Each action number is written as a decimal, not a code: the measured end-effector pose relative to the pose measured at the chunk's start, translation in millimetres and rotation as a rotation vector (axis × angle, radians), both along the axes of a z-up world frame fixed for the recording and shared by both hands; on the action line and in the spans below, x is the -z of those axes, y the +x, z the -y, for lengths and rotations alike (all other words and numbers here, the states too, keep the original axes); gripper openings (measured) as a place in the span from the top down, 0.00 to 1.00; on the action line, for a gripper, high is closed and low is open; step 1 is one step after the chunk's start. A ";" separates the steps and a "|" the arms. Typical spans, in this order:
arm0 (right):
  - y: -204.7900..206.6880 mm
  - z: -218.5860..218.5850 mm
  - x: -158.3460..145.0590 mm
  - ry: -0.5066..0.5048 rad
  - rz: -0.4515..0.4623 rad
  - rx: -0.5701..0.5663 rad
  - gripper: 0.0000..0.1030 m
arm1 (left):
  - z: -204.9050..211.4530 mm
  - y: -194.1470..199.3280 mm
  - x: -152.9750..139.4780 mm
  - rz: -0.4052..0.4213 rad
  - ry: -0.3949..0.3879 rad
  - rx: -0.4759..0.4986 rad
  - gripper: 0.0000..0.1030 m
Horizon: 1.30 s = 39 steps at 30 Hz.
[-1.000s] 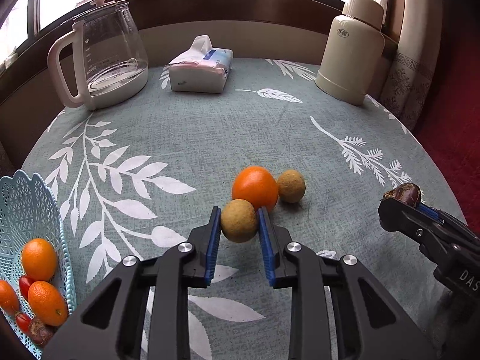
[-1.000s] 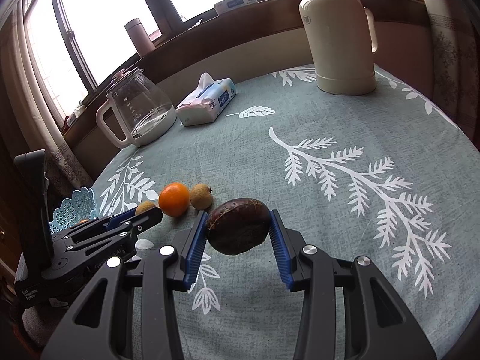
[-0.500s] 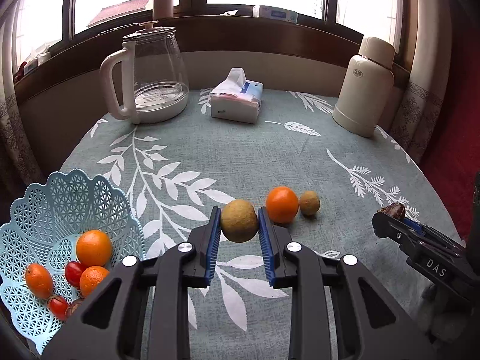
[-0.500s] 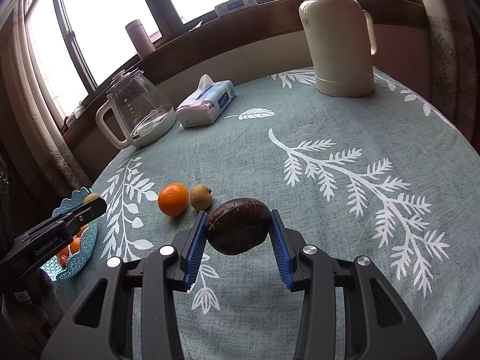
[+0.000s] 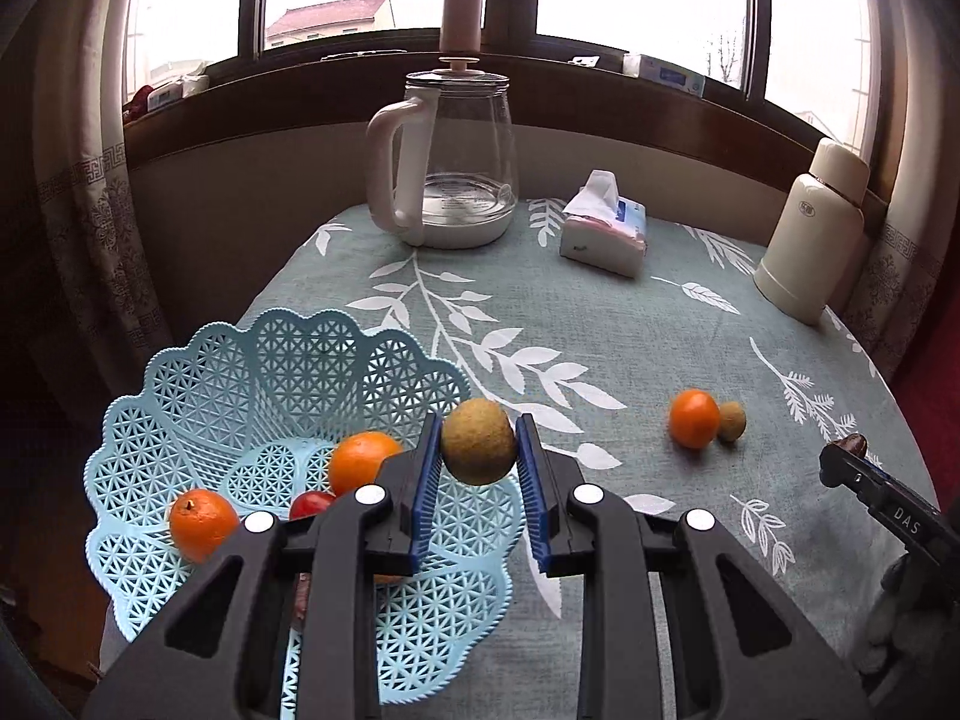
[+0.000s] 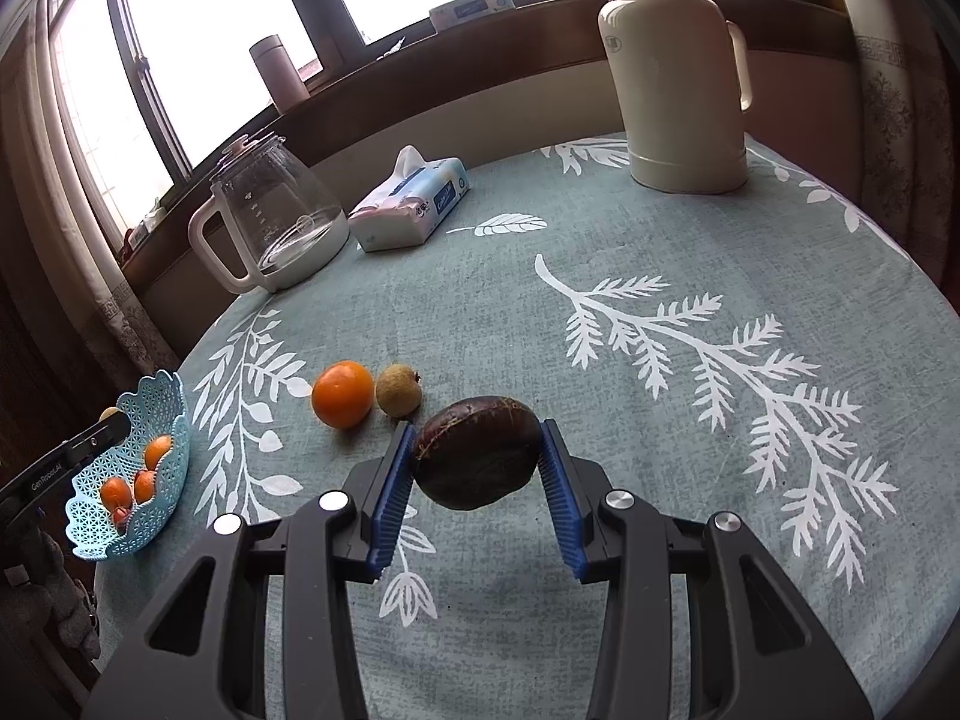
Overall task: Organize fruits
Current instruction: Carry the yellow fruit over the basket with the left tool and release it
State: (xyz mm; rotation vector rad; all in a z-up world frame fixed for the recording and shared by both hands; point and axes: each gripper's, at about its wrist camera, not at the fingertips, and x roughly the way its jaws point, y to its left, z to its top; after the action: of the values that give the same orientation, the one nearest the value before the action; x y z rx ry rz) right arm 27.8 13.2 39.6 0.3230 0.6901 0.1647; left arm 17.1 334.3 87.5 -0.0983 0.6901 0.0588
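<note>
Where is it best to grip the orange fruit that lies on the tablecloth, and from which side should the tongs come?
Grip the round orange fruit across its middle, probably from above or its open left side. The small tan-brown round fruit touches its right side, so a finger there would likely push it.

Right gripper (image 5: 862, 463) side: we read "DAS".
Left gripper (image 6: 107, 427) side: we read "GenRobot.AI" (last letters blurred).
</note>
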 end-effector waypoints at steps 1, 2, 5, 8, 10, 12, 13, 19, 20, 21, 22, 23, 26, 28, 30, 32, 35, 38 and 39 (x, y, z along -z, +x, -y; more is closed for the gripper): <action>0.0 0.1 0.2 -0.001 0.000 0.000 0.59 | -6.2 -1.6 1.0 -0.002 -0.001 -0.017 0.75; 0.1 0.1 0.4 -0.002 -0.001 0.000 0.59 | -12.0 -3.4 1.9 -0.003 -0.002 -0.033 0.75; 0.4 -0.4 1.3 -0.004 -0.003 -0.001 0.59 | -28.1 -8.0 4.8 -0.009 -0.001 -0.071 0.75; 0.7 -1.2 2.0 -0.007 -0.005 -0.003 0.59 | -40.1 -12.0 8.5 -0.019 -0.002 -0.102 0.75; 0.6 -1.2 2.4 -0.008 -0.006 -0.003 0.59 | -45.4 -14.0 11.4 -0.027 -0.001 -0.114 0.75; 0.9 -1.3 2.5 -0.008 -0.006 -0.004 0.59 | -48.5 -15.2 15.3 -0.036 0.000 -0.123 0.75; 0.9 -1.3 2.5 -0.008 -0.006 -0.004 0.59 | -49.9 -15.9 17.5 -0.042 0.000 -0.128 0.75; 1.0 -1.7 3.4 -0.010 -0.007 -0.004 0.59 | -56.5 -18.1 27.1 -0.064 -0.007 -0.149 0.75; 1.0 -1.9 3.6 -0.012 -0.007 -0.004 0.59 | -57.3 -18.6 27.7 -0.065 -0.007 -0.152 0.75; 1.0 -1.9 4.0 -0.013 -0.008 -0.003 0.59 | -57.8 -19.0 27.8 -0.065 -0.009 -0.153 0.75; 0.9 -1.9 4.2 -0.013 -0.008 -0.003 0.59 | -58.7 -19.5 27.5 -0.063 -0.011 -0.155 0.75; 0.8 -1.8 4.4 -0.014 -0.008 -0.002 0.59 | -59.4 -20.0 27.0 -0.061 -0.012 -0.157 0.74; 0.6 -2.0 4.3 -0.016 -0.007 -0.001 0.59 | -62.1 -22.2 24.4 -0.051 -0.023 -0.161 0.73; 0.4 -2.2 4.1 -0.017 -0.007 -0.001 0.59 | -63.9 -24.5 21.6 -0.042 -0.024 -0.165 0.73; 0.3 -2.4 3.6 -0.018 -0.006 -0.001 0.59 | -67.0 -28.6 18.0 -0.029 -0.029 -0.173 0.73; 0.0 -2.8 2.4 -0.019 -0.004 -0.003 0.59 | -71.2 -33.1 13.1 -0.014 -0.032 -0.183 0.73; -1.6 -6.9 -3.0 -0.020 0.004 -0.016 0.59 | -79.9 -40.5 4.0 0.013 -0.039 -0.203 0.73; -3.6 -14.6 -10.6 -0.020 0.015 -0.043 0.59 | -88.9 -48.5 -3.1 0.035 -0.042 -0.224 0.66; -4.1 -17.8 -13.4 -0.014 0.017 -0.056 0.59 | -91.6 -51.5 -4.6 0.043 -0.042 -0.233 0.62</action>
State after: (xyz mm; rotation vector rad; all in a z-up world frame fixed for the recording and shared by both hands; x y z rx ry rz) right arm 23.6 31.0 53.0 0.2889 0.6834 0.2152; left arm -34.4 425.8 92.1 -0.2201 0.6348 0.2653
